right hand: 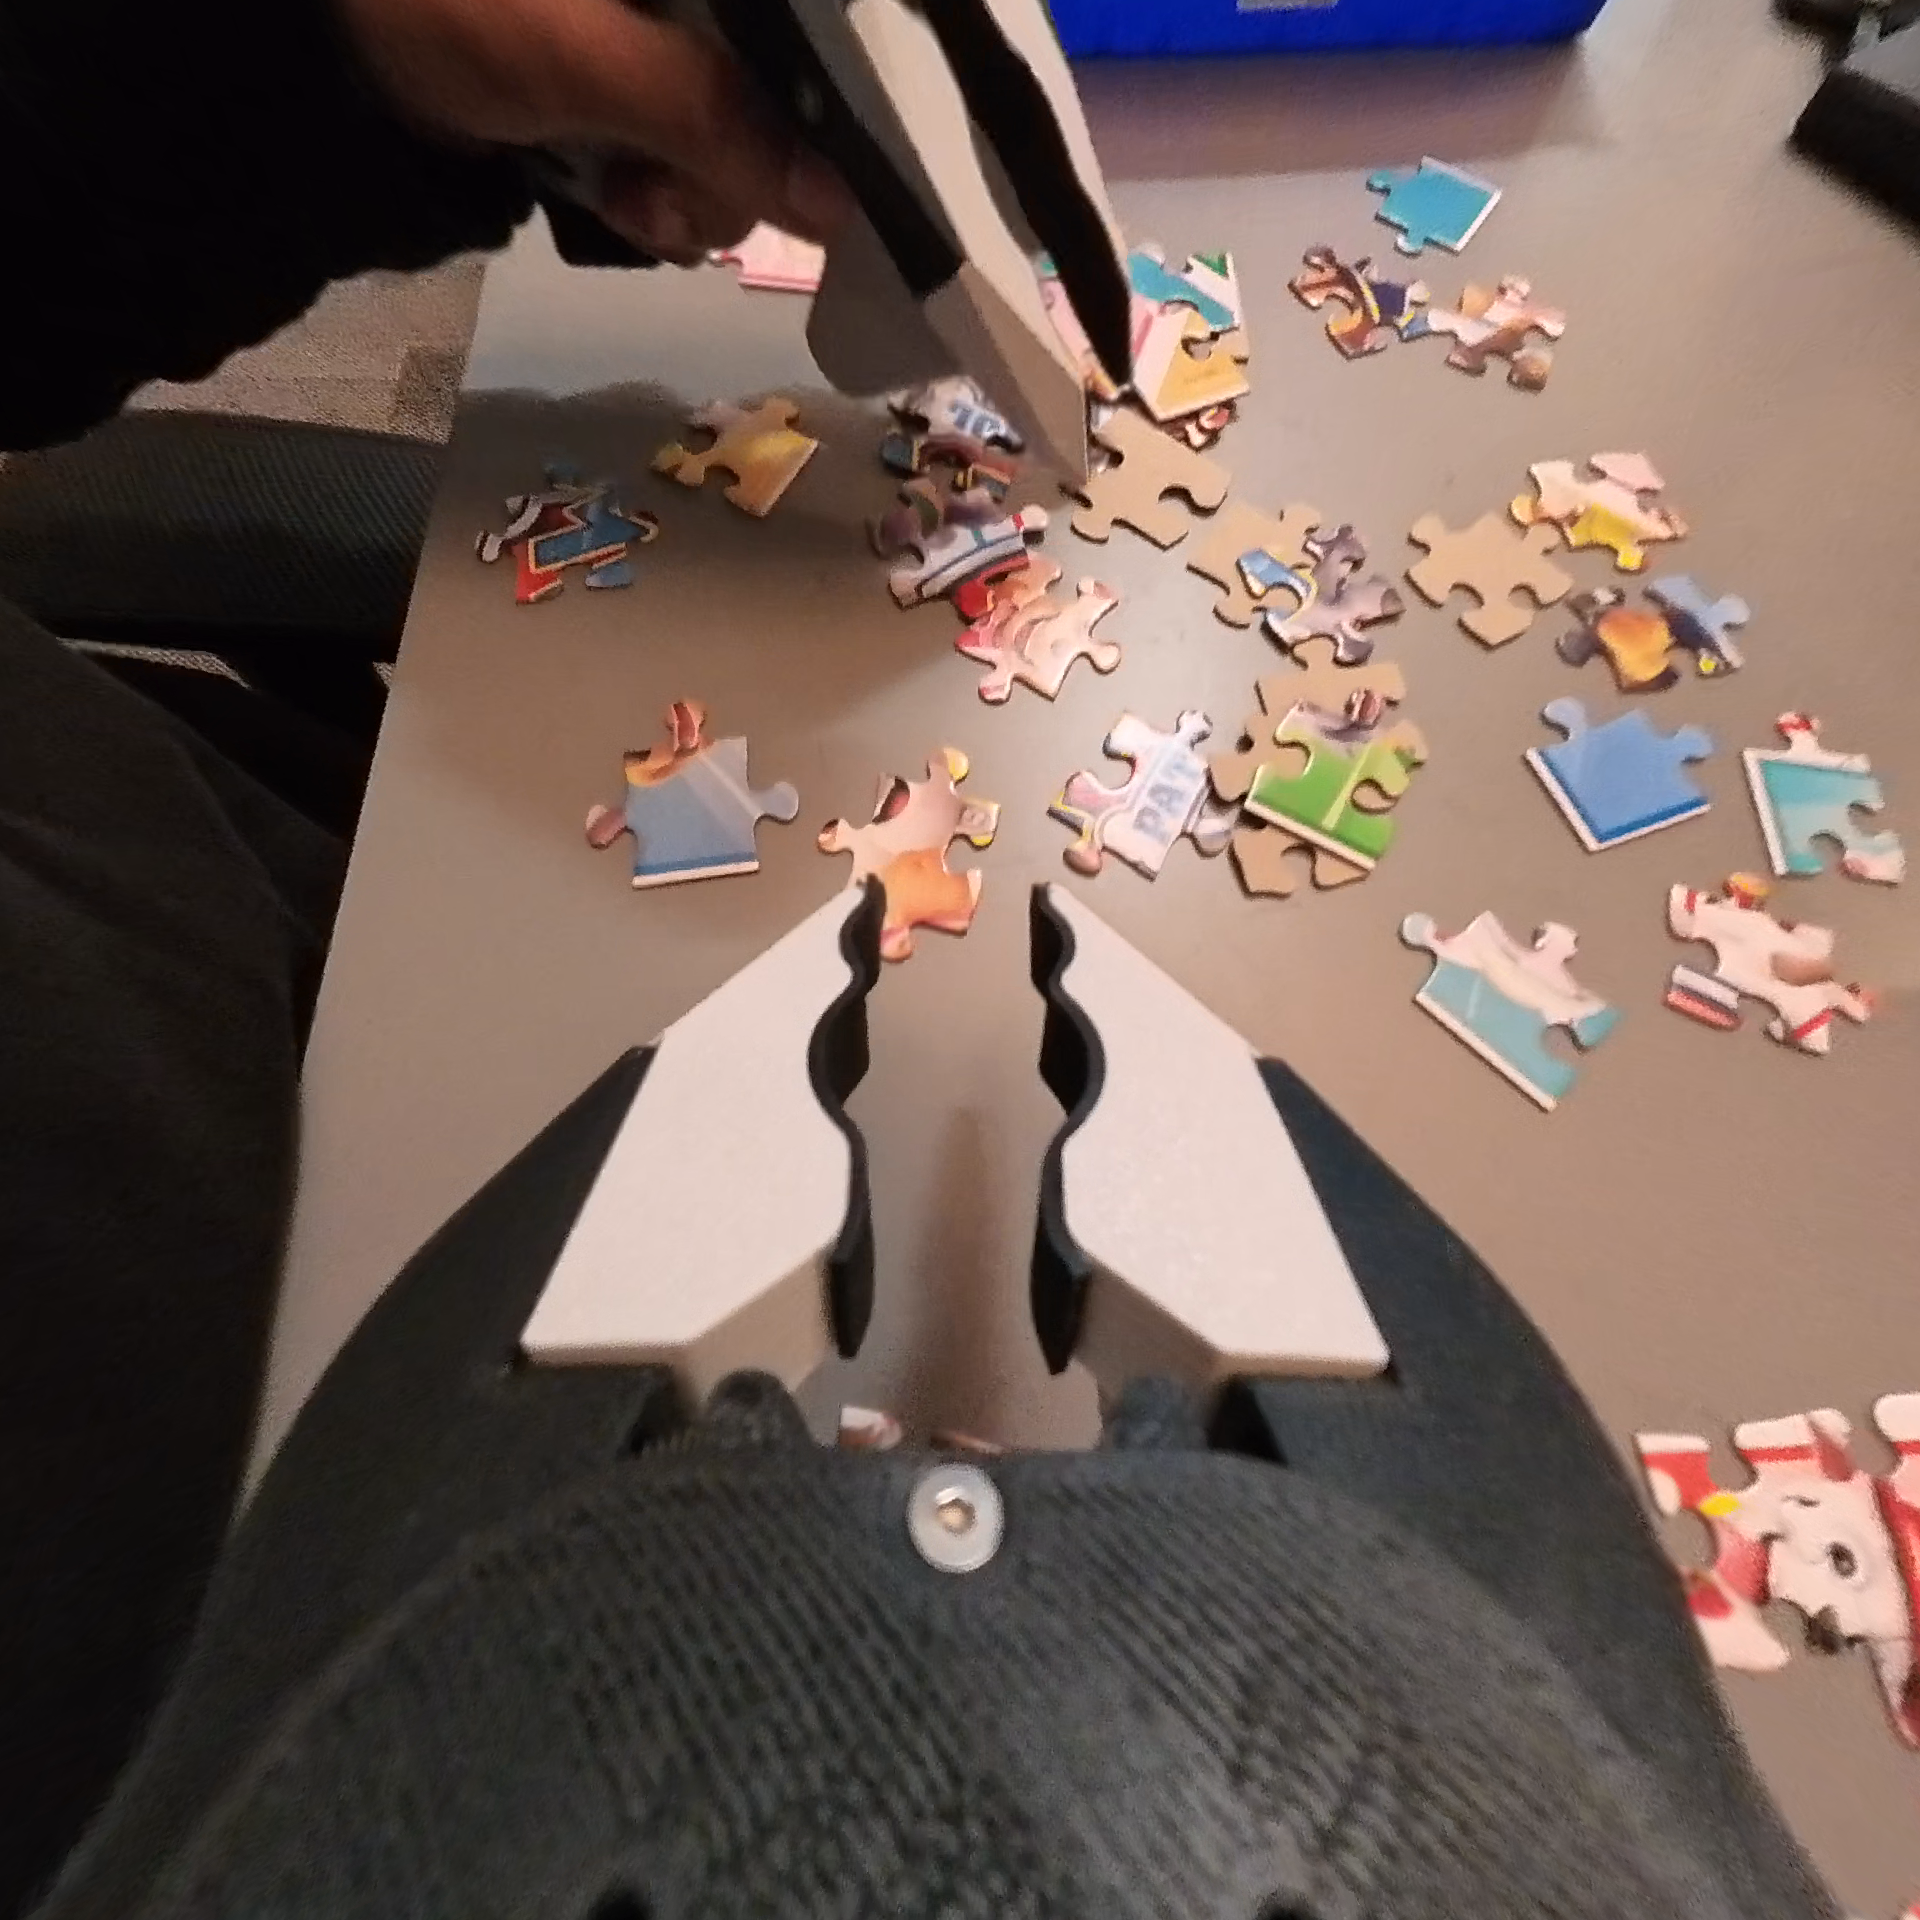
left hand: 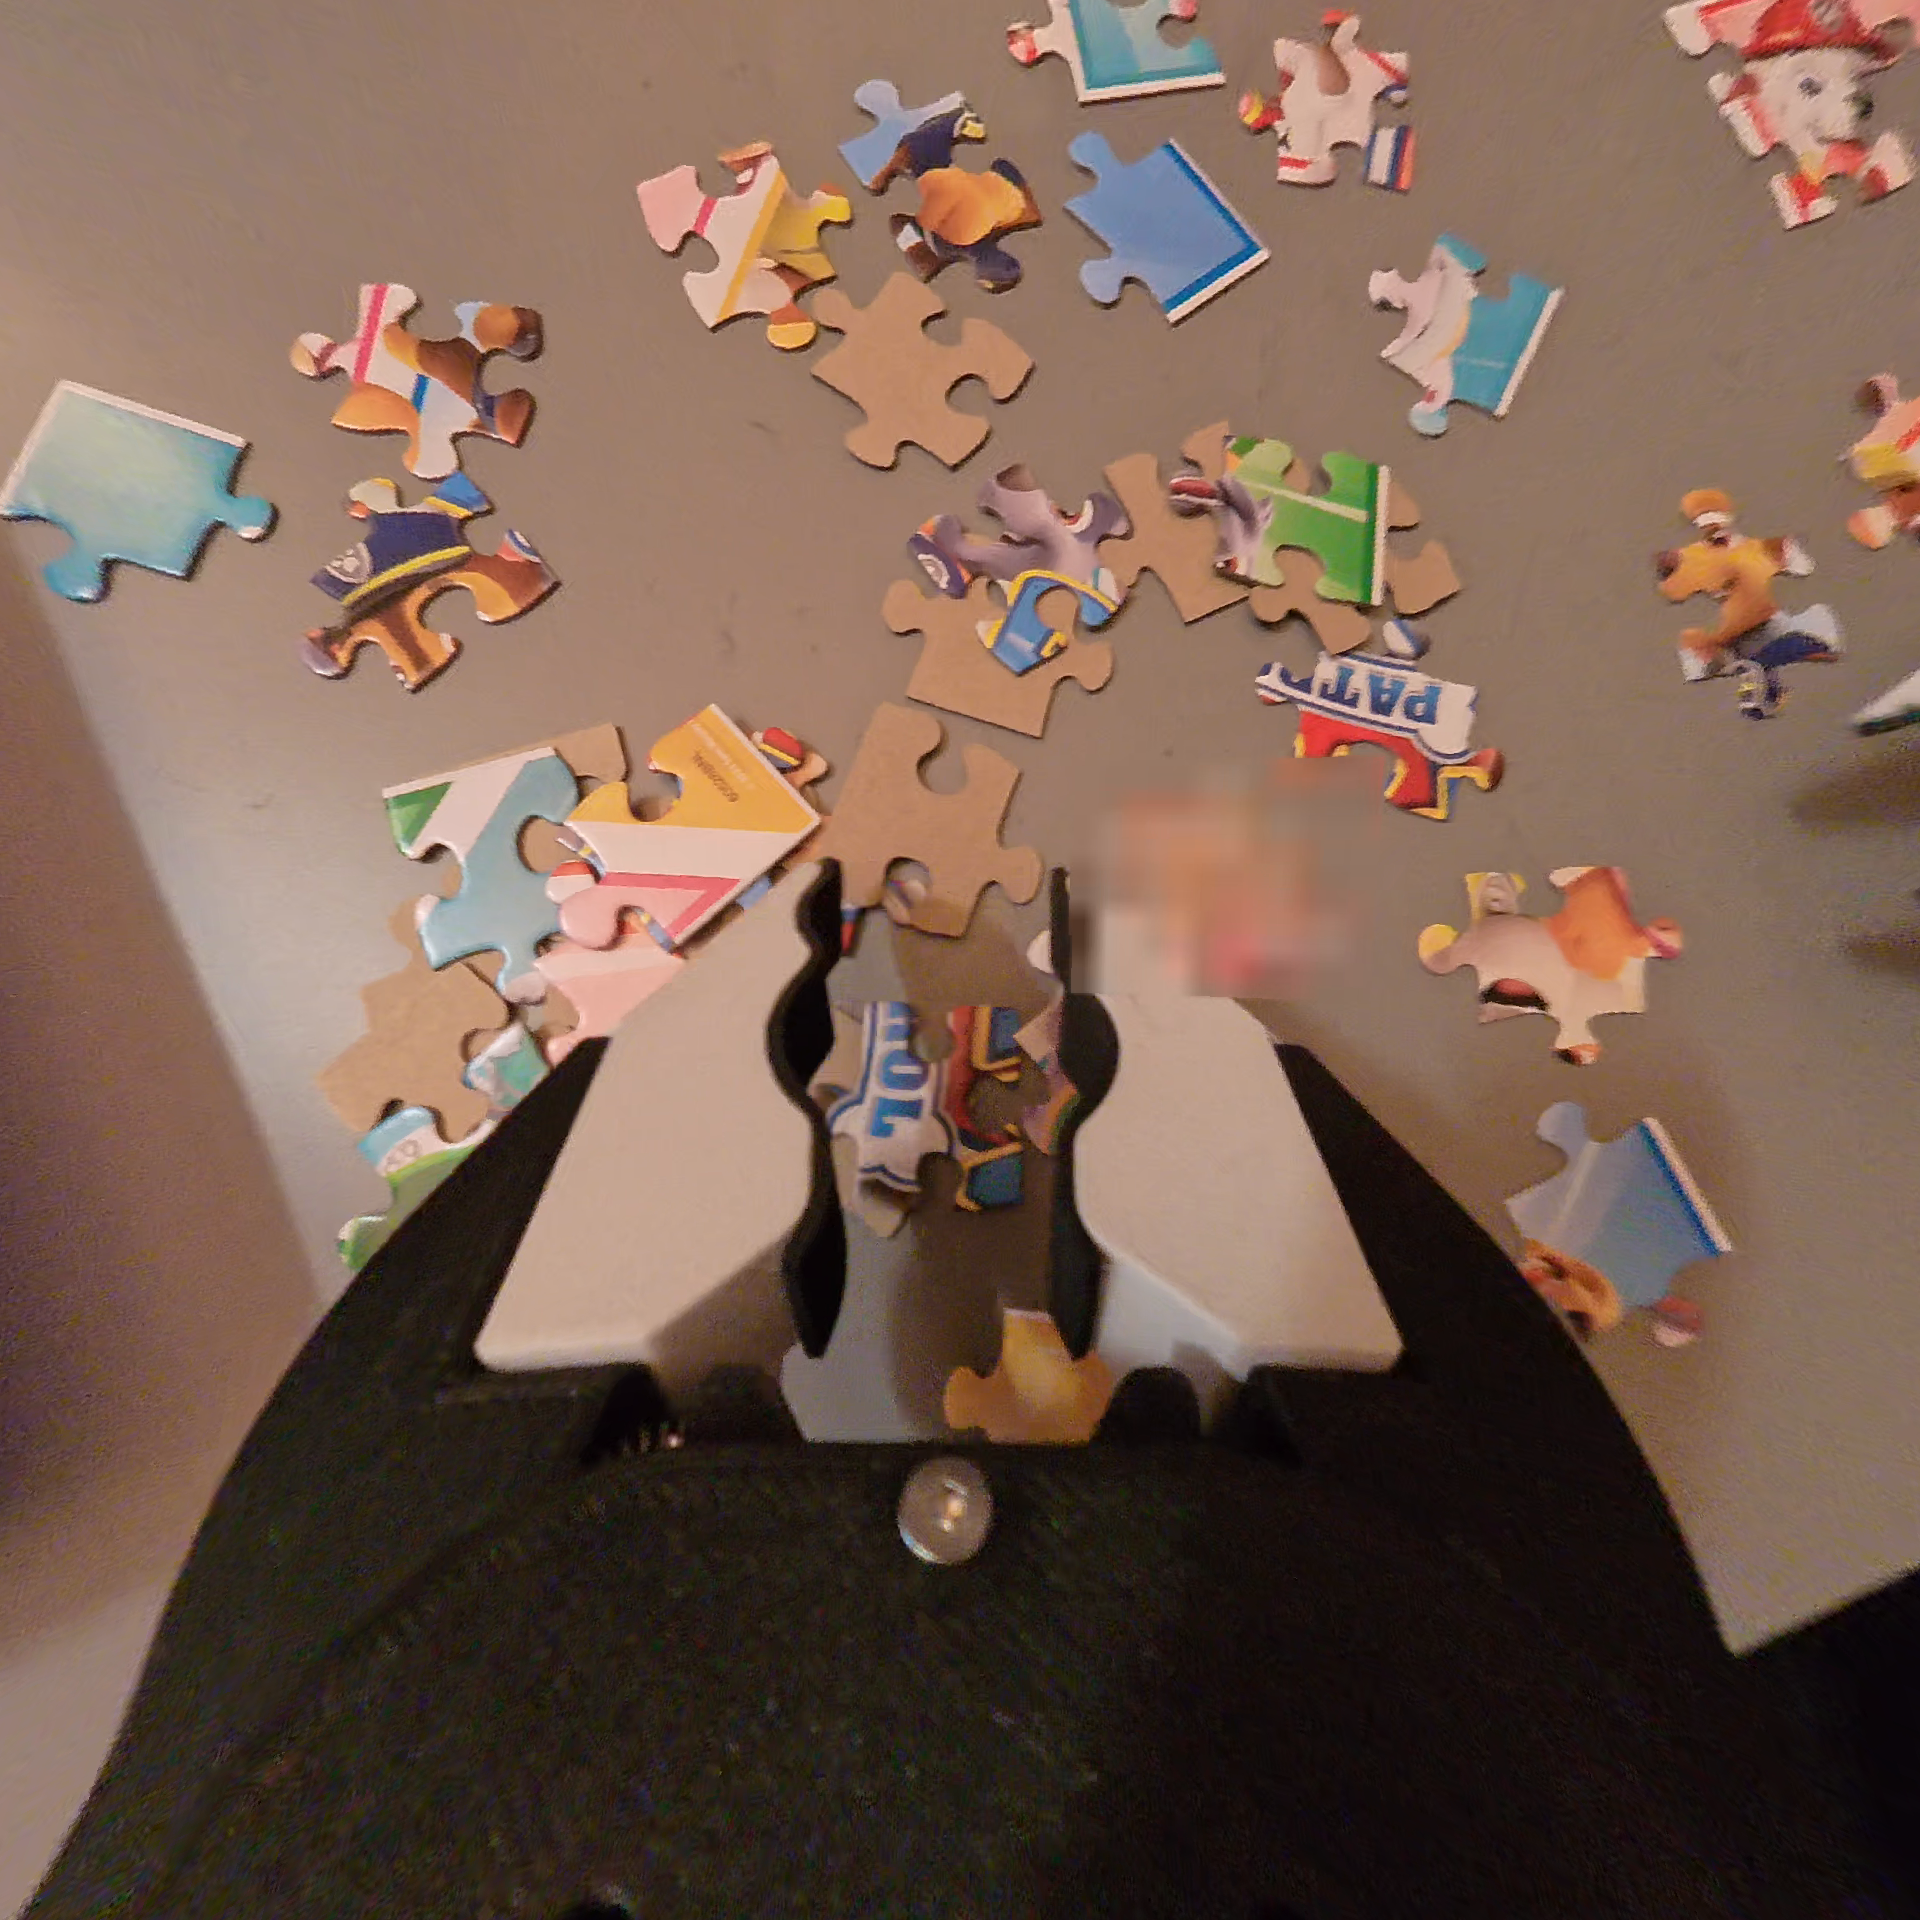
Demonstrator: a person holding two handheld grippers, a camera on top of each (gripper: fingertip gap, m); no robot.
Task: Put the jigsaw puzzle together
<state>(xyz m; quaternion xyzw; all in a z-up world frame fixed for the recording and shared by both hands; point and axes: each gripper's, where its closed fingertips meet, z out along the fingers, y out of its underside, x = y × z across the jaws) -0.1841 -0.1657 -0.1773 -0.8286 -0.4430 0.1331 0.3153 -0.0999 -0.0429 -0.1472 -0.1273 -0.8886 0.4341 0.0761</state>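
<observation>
Cardboard puzzle pieces (left hand: 1164, 223) scattered flat across grey tabletop (left hand: 675, 582) — thin, light, stiff, best pinched by the rim. Left gripper (left hand: 945, 875) parted over face-down brown piece (left hand: 925, 800); right gripper (right hand: 951, 899) spread, empty, beside orange-and-white piece (right hand: 914, 831) toward left edge.

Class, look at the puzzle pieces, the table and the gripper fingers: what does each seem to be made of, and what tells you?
Puzzle pieces: probably cardboard; the face-down ones show plain matte brown backs, and the printed faces carry a slight gloss.
Table: a smooth, matte grey top, perhaps laminate; the material is uncertain.
Fingers: pale, hard-looking plastic with black wavy pads, possibly rubber.
</observation>
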